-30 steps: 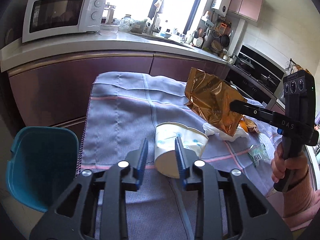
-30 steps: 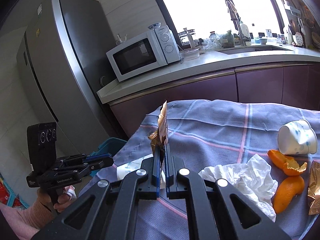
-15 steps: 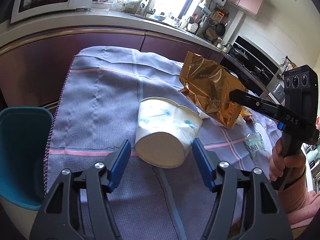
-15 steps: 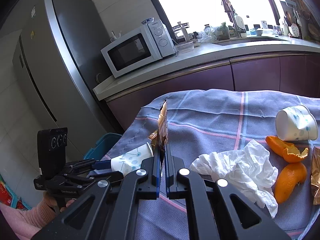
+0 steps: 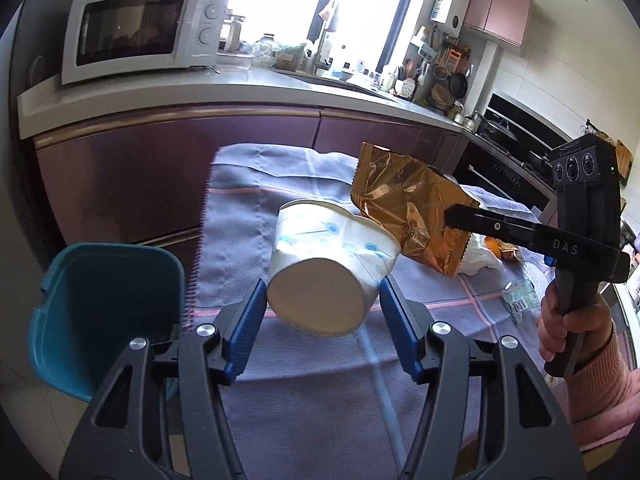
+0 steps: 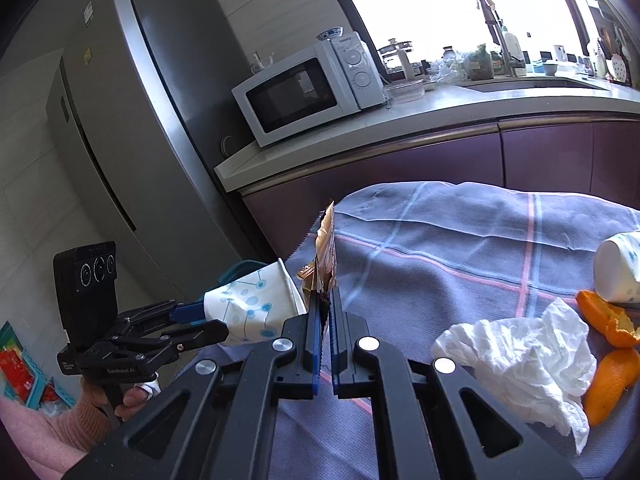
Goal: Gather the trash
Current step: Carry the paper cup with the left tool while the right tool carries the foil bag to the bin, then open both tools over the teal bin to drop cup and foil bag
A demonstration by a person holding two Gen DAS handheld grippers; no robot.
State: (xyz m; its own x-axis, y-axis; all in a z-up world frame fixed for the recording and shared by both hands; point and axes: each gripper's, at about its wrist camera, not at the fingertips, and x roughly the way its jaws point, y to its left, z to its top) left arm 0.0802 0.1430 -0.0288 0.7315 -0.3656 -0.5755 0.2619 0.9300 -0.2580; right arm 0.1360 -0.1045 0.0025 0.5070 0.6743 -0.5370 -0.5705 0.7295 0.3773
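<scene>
A white paper cup (image 5: pixel 328 264) with blue dots hangs on its side above the checked tablecloth (image 5: pixel 248 208), and my left gripper (image 5: pixel 322 285) is shut on it, one blue pad on each side of its base. In the right wrist view the cup (image 6: pixel 252 308) and left gripper (image 6: pixel 204 318) sit near the table's left edge, close to the teal bin (image 6: pixel 236 270). My right gripper (image 6: pixel 326 296) is shut on a crinkled golden snack wrapper (image 6: pixel 326 248) that stands up from its jaws. In the left wrist view the wrapper (image 5: pixel 404 208) hangs just behind the cup, held by the right gripper (image 5: pixel 450 214).
The teal bin (image 5: pixel 104 304) stands open on the floor left of the table. On the cloth lie a crumpled tissue (image 6: pixel 520 360), orange peels (image 6: pixel 612 376), a second paper cup (image 6: pixel 620 272) and a small clear wrapper (image 5: pixel 520 300). The counter with a microwave (image 5: pixel 132 32) runs behind.
My left gripper opened wider, went around the lying cup and took hold of it; the cup is now off the cloth. The right gripper drifted left with the wrapper.
</scene>
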